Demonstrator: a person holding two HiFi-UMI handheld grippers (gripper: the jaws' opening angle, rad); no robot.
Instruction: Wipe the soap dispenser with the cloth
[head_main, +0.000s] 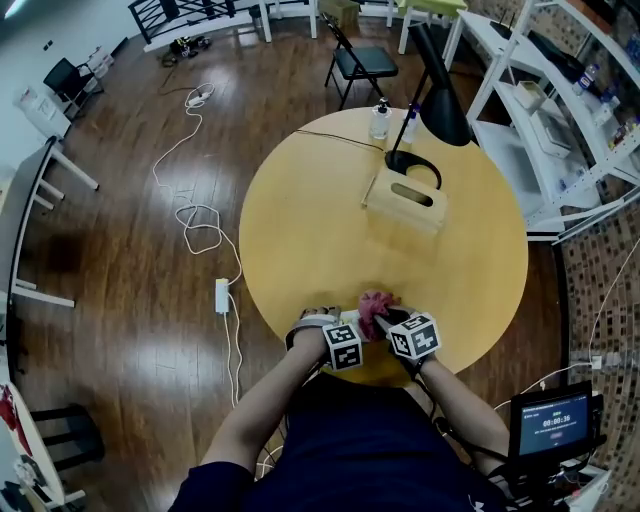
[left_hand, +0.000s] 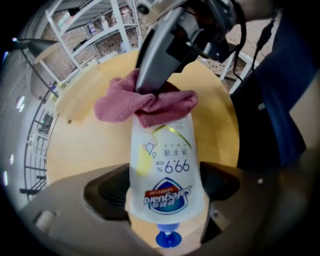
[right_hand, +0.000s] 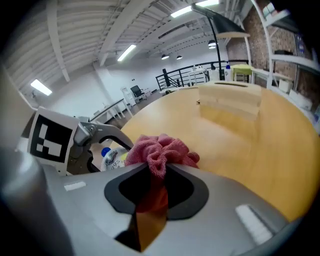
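**Both claws gripping at the near edge of the table: one on the bottle, one on the cloth**

The left gripper (left_hand: 165, 197) had its jaws clamped on the soap dispenser (left_hand: 165, 170), a smooth white plastic bottle that tapers along its length. It carried a glossy printed label with a blue-and-red logo and ended in a blue pump neck at the bottom of the left gripper view. Dark ribbed pads pressed against the bottle's two sides.

The right gripper (right_hand: 156, 182) was closed on the cloth (right_hand: 160, 150), a pink-red towel of soft, nubbly terry. The fabric was pinched into a narrow fold between the jaws and bloomed out in crumpled ruffles beyond them. In the left gripper view the cloth (left_hand: 145, 102) lay bunched over the far end of the bottle, touching it, with the grey tip of the right gripper's jaws pushing into it from above.

In the head view both grippers sat at lower centre, close together, at the near rim of the round, pale yellow wooden table (head_main: 300, 230). The cloth (head_main: 375, 305) showed as a small pink clump between them.

Well apart, in the upper right part of the tabletop, stood a light wooden box with an oval slot (head_main: 405, 200). Behind it stood a matte black desk lamp with a cone shade (head_main: 440, 100), and beside that two small clear bottles (head_main: 380, 120).
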